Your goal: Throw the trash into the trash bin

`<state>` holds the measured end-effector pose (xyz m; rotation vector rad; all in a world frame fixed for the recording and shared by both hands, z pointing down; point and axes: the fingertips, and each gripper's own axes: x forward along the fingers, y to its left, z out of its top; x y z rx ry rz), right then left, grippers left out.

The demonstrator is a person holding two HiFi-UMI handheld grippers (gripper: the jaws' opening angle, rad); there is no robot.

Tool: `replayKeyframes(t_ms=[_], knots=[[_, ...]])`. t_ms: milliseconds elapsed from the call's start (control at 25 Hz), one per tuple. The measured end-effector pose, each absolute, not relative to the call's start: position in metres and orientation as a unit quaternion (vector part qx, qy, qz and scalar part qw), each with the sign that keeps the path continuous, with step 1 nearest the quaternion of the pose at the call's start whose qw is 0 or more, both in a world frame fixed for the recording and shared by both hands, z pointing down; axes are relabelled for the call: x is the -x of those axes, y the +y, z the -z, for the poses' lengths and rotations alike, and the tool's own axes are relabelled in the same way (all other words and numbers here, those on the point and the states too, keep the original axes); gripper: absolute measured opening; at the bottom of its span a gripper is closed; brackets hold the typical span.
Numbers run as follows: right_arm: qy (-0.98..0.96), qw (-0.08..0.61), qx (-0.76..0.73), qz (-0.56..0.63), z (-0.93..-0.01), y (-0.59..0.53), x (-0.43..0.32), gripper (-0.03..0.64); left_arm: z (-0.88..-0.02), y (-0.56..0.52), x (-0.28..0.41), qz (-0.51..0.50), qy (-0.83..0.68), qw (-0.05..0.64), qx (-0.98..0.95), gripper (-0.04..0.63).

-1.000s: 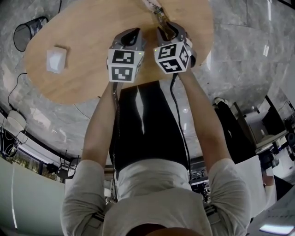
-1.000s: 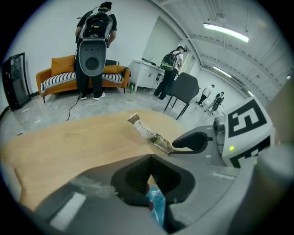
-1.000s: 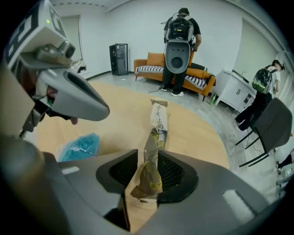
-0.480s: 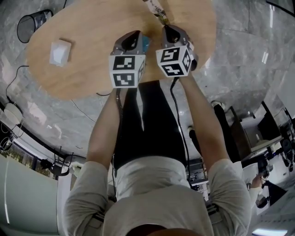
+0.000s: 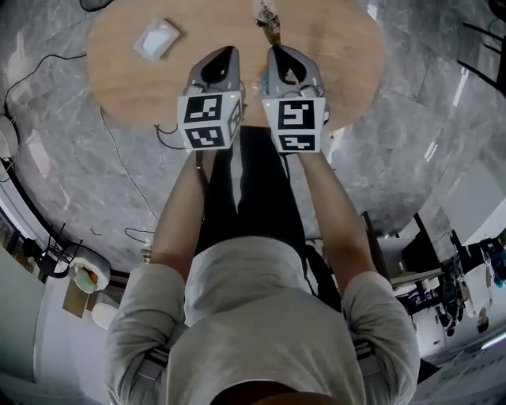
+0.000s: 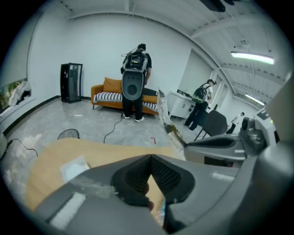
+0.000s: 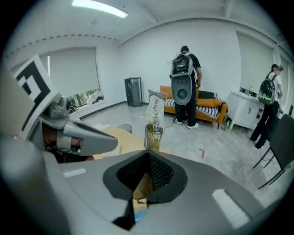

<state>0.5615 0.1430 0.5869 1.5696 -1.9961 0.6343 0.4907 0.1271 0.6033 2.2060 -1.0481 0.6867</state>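
A clear printed snack wrapper (image 7: 154, 120) sticks up from the tips of my right gripper (image 7: 148, 153), which is shut on its lower end. In the head view the wrapper (image 5: 269, 19) hangs above the far side of the wooden table (image 5: 340, 55), held by the right gripper (image 5: 274, 51). My left gripper (image 5: 224, 52) is close beside it on the left. Its jaws meet at the tip (image 6: 150, 156) with nothing showing between them. A black wire trash bin (image 6: 69, 134) stands on the floor past the table's far left edge; the right gripper view also shows the bin (image 7: 124, 128).
A white flat packet (image 5: 156, 39) lies on the table's left part. A cable (image 5: 118, 158) trails over the grey stone floor. Beyond the table a person with a backpack (image 6: 134, 82) stands by an orange sofa (image 6: 105, 92). Another person (image 6: 200, 103) and a dark chair (image 6: 215, 125) are at the right.
Both grippers have risen off the table side by side. The wrapper has come up from the tabletop with the right gripper. The table now sits farther below.
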Motion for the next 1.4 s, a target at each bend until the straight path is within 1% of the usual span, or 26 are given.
replayKeyframes(t_ms=[160, 480, 600, 880, 1120, 1400], knots=[[-0.776, 0.232, -0.551, -0.202, -0.520, 0.135, -0.474, 0.011, -0.544, 0.128, -0.409, -0.222, -0.447, 0.285, -0.818, 0.015], [-0.862, 0.181, -0.454, -0.134, -0.401, 0.132, -0.279, 0.011, -0.437, 0.151, -0.214, -0.139, -0.581, 0.259, -0.759, 0.015], [-0.882, 0.161, -0.425, -0.125, -0.366, 0.148, -0.209, 0.011, -0.399, 0.176, -0.138, -0.123, -0.621, 0.249, -0.733, 0.015], [-0.934, 0.153, -0.321, -0.038, -0.297, 0.206, -0.040, 0.011, -0.338, 0.236, 0.025, -0.088, -0.699, 0.208, -0.678, 0.015], [-0.944, 0.148, -0.294, -0.026, -0.266, 0.224, 0.058, 0.011, -0.303, 0.267, 0.120, -0.057, -0.734, 0.201, -0.647, 0.015], [-0.951, 0.142, -0.272, -0.016, -0.253, 0.198, 0.126, 0.011, -0.278, 0.250, 0.193, -0.034, -0.758, 0.187, -0.624, 0.015]])
